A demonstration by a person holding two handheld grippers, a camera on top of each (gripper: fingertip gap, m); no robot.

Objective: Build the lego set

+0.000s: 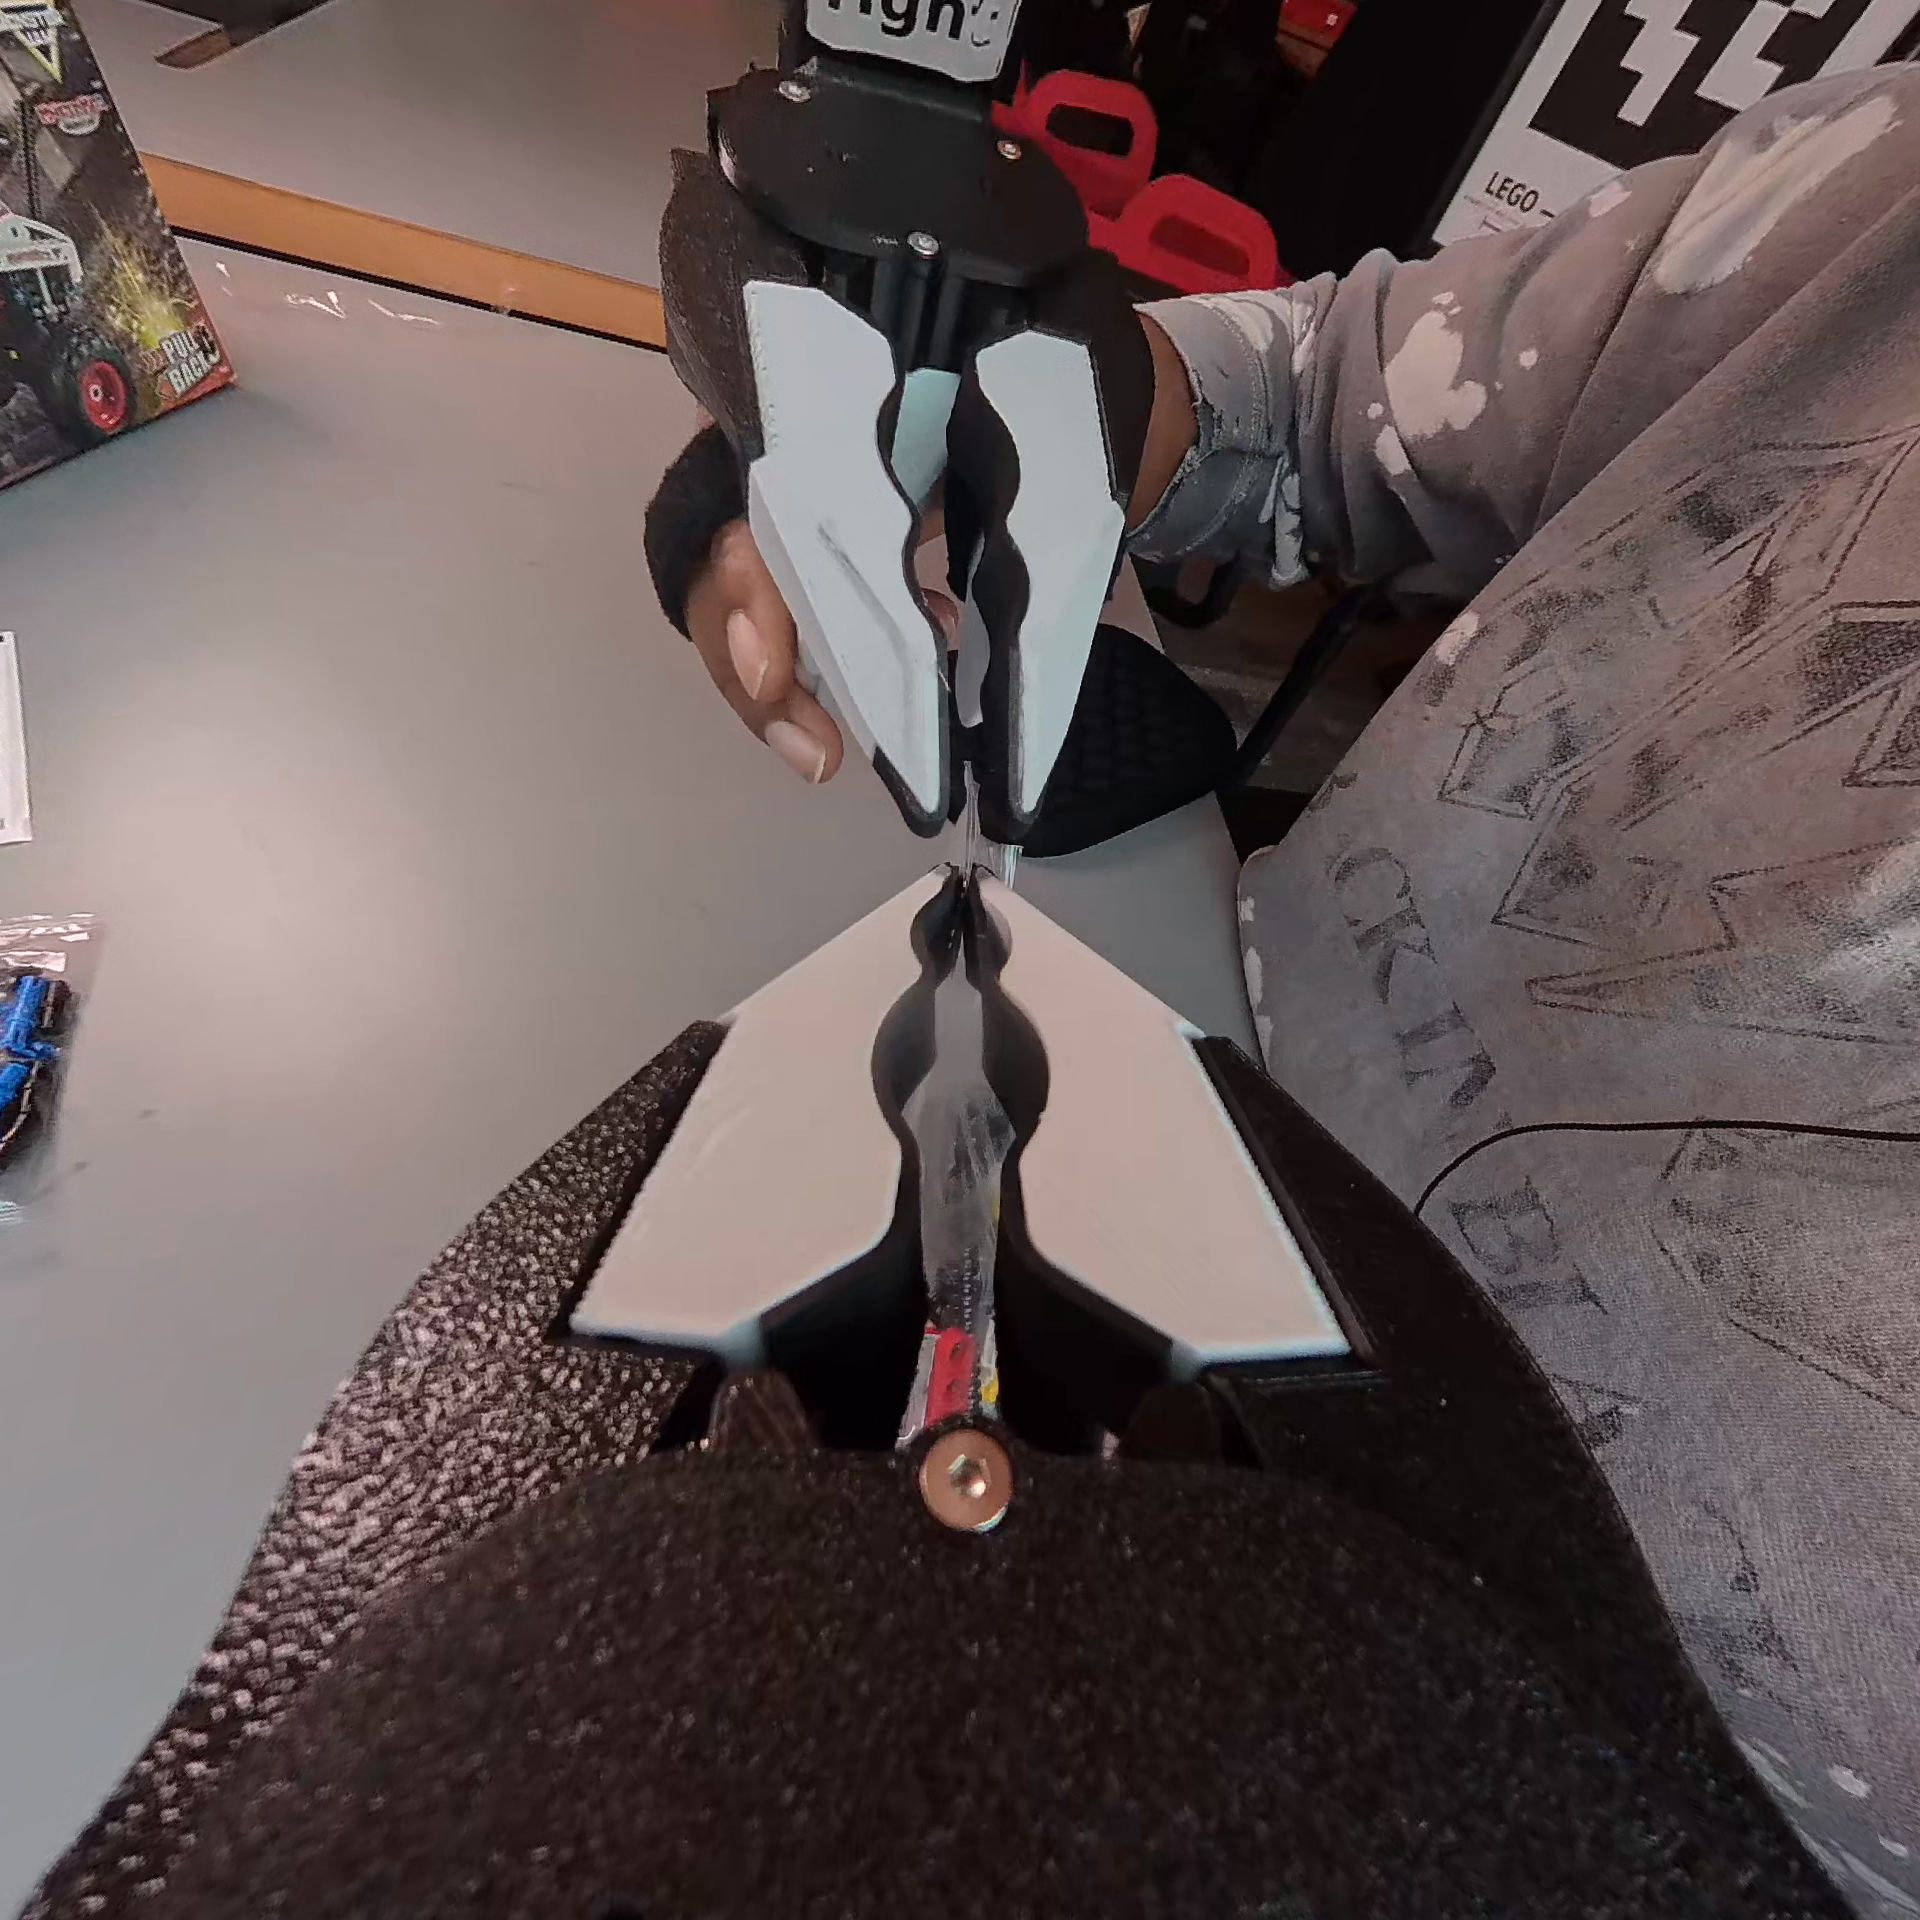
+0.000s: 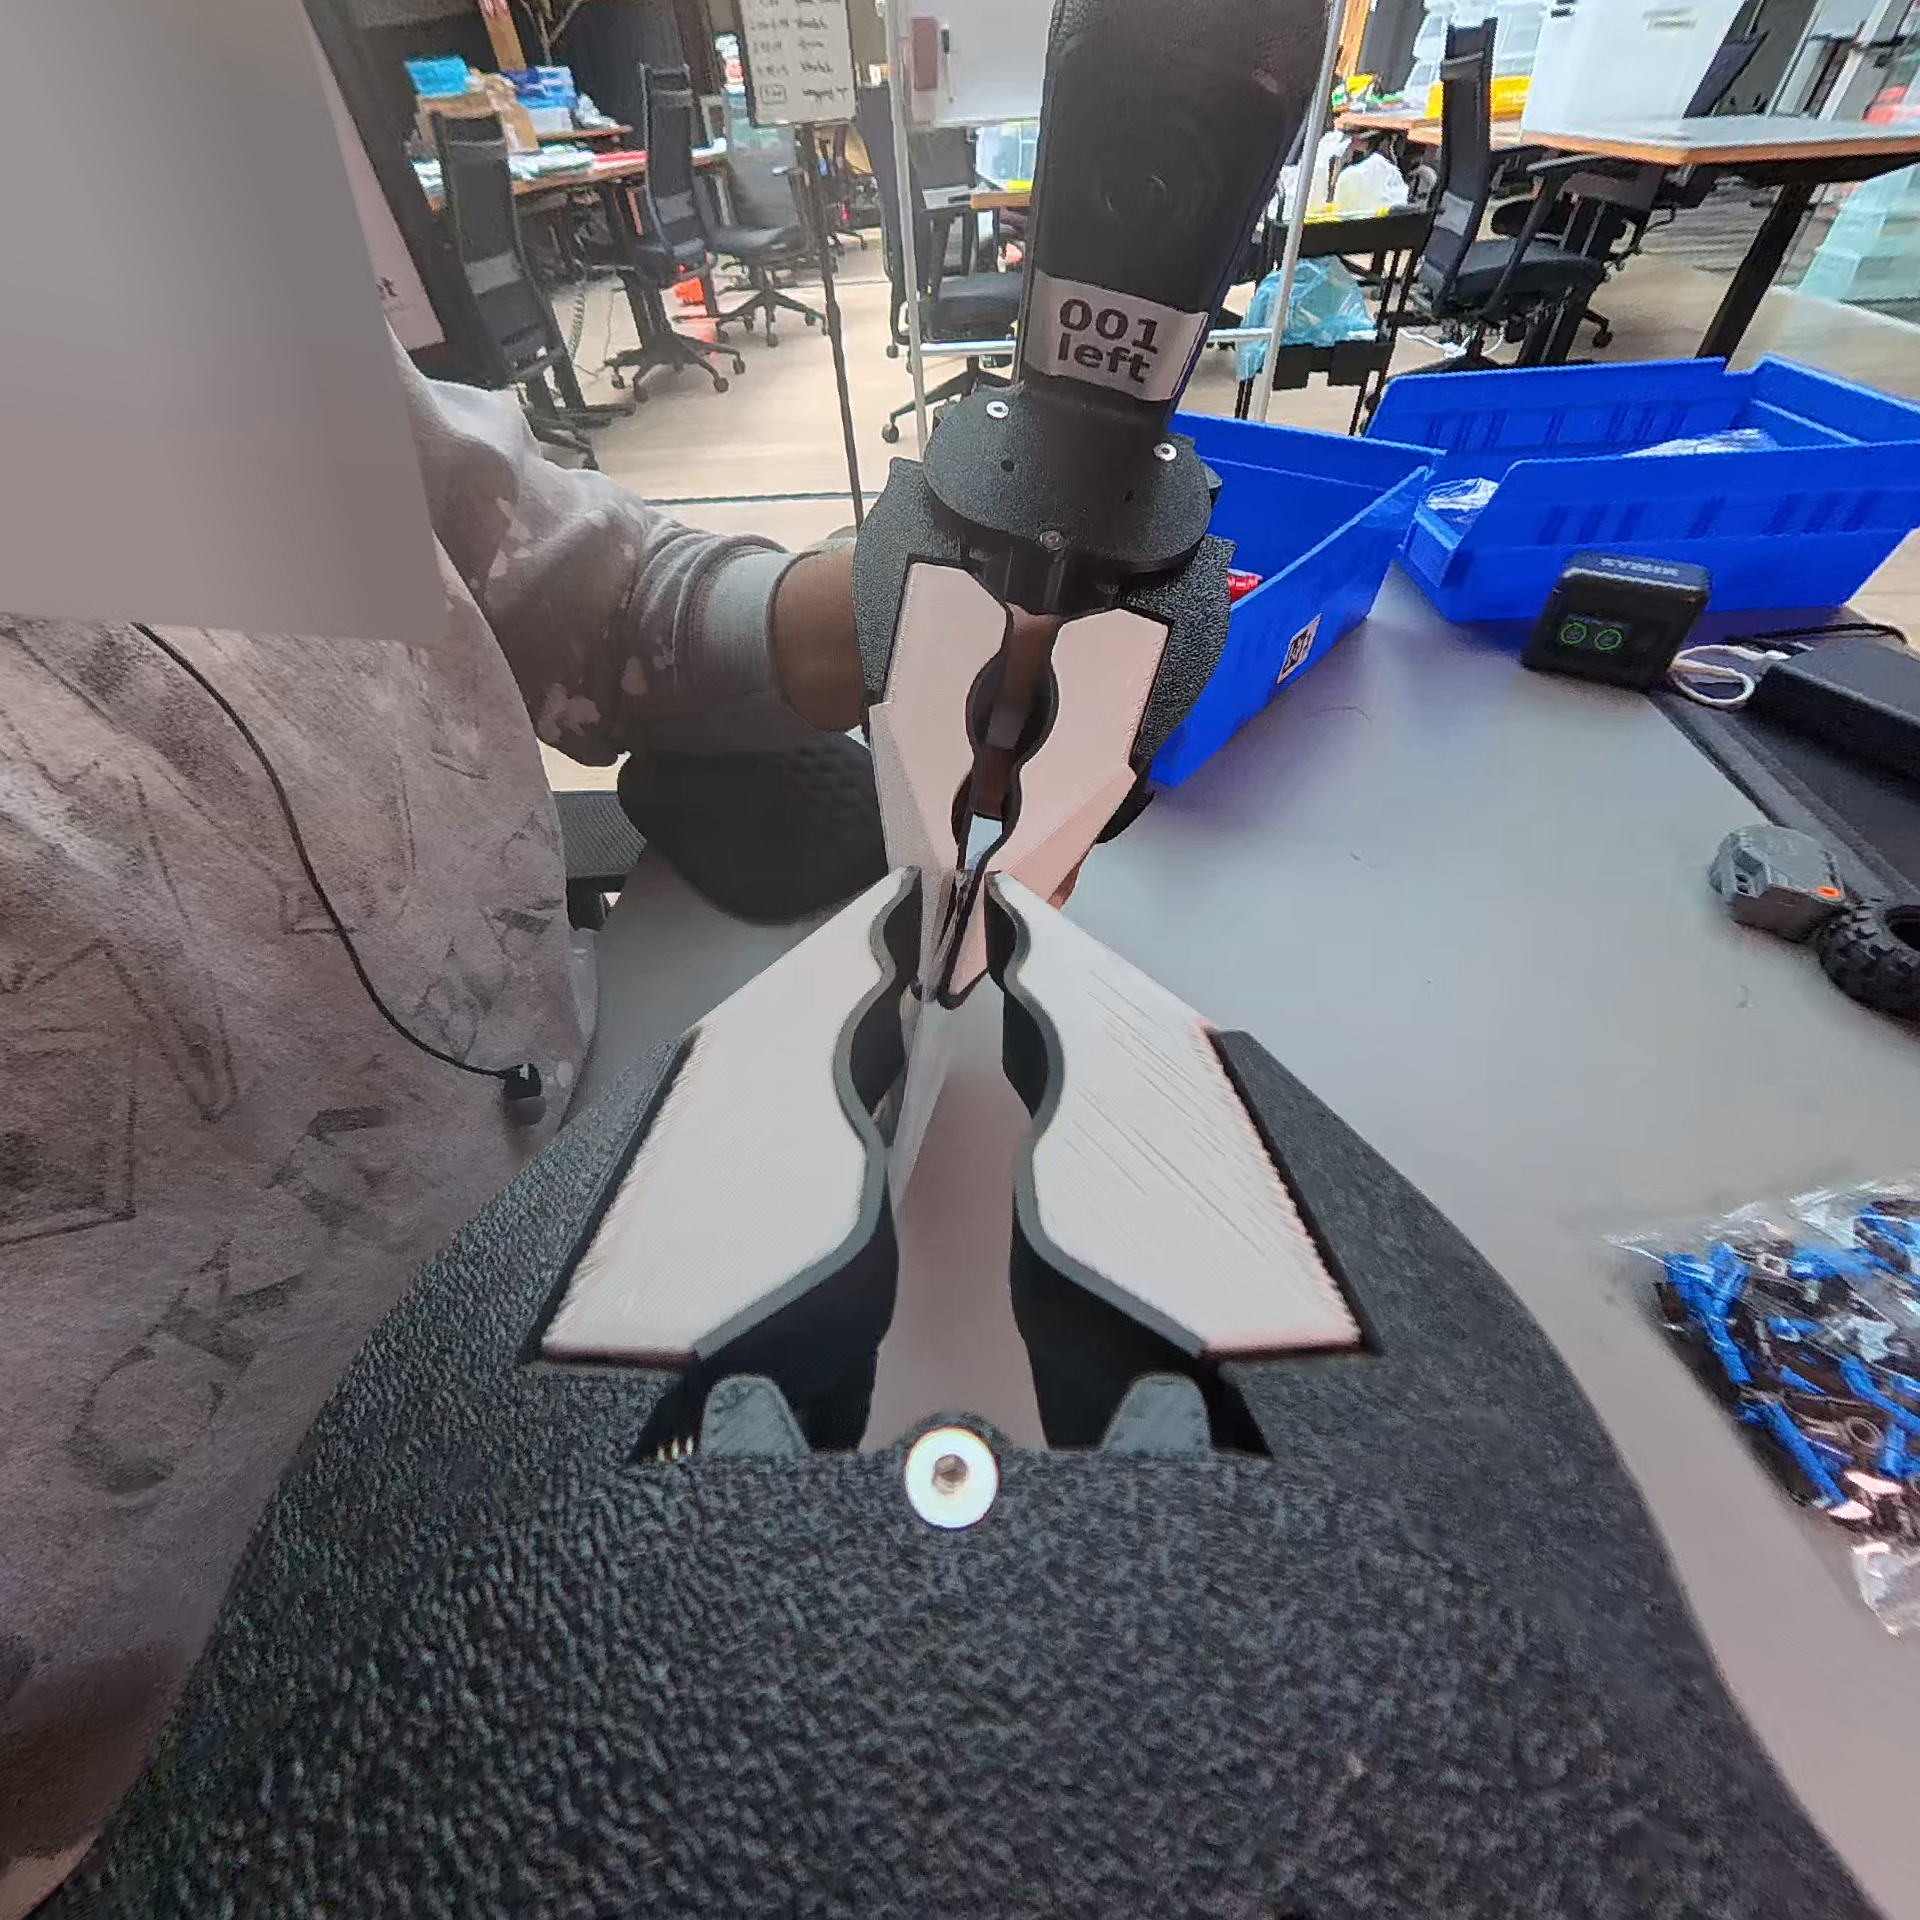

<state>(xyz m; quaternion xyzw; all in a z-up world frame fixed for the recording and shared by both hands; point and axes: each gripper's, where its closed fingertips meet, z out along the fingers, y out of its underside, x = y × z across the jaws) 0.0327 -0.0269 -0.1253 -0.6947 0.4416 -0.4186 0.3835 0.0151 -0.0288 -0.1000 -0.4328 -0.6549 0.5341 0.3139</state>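
My left gripper (image 1: 961, 883) is shut on a clear plastic bag (image 1: 961, 1247). The bag hangs under its fingers and holds red and yellow Lego pieces (image 1: 951, 1361). A thin strip of the bag's film (image 1: 982, 847) sticks out past the tips. My right gripper (image 1: 966, 821) faces it tip to tip, and the film reaches up between its tips. In the right wrist view my right gripper (image 2: 951, 894) has its fingers apart. The left gripper's shut tips (image 2: 951, 977) sit between them.
The Lego set's box (image 1: 83, 260) stands at the far left of the grey table (image 1: 416, 727). A bag of blue pieces (image 2: 1808, 1351) lies at the right. Blue bins (image 2: 1662, 488), a small black device (image 2: 1616, 623), a grey part (image 2: 1777, 883) and a black tyre (image 2: 1881, 966) lie farther off. The person's grey sweatshirt (image 1: 1662, 935) is close by.
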